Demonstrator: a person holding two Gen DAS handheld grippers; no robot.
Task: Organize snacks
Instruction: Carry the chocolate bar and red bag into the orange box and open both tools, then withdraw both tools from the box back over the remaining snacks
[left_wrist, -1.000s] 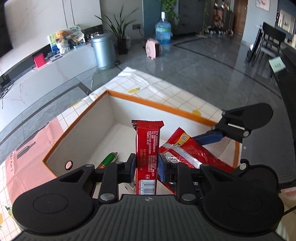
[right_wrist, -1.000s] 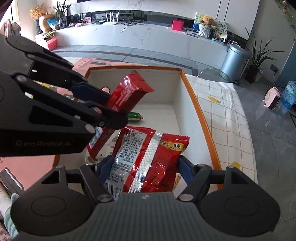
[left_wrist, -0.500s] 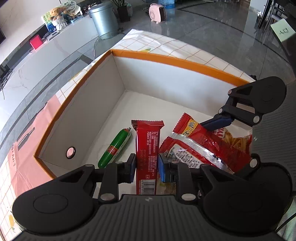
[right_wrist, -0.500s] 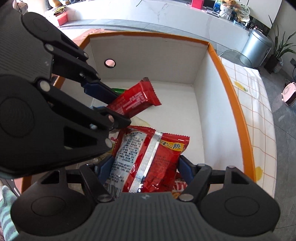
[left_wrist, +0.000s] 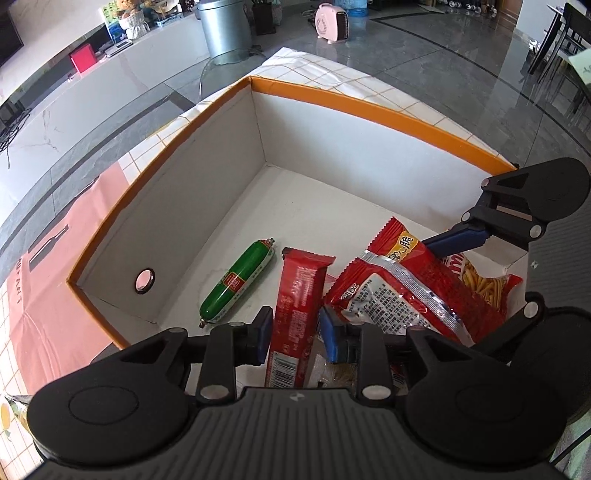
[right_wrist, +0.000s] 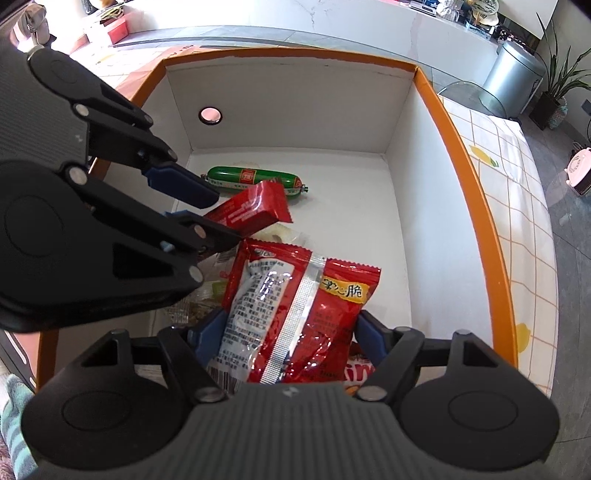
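Both grippers are down inside a white box with an orange rim (left_wrist: 373, 105). My left gripper (left_wrist: 295, 332) has its jaws parted around a long red snack bar (left_wrist: 299, 299), whose far end points down toward the box floor; the bar also shows in the right wrist view (right_wrist: 251, 210). My right gripper (right_wrist: 291, 332) is shut on a red and silver snack bag (right_wrist: 295, 306), which also shows in the left wrist view (left_wrist: 402, 291). A green sausage (left_wrist: 238, 282) lies on the box floor; it also shows in the right wrist view (right_wrist: 255, 177).
A red bag with fries printed on it (left_wrist: 480, 284) lies under the red and silver bag. Other wrappers (right_wrist: 207, 295) lie on the near box floor. The box stands on a checked cloth (right_wrist: 517, 206). A pink sheet (left_wrist: 40, 273) lies left of the box.
Both grippers have moved down into the box with their snacks. The left jaws have parted and the red bar now tilts between them.
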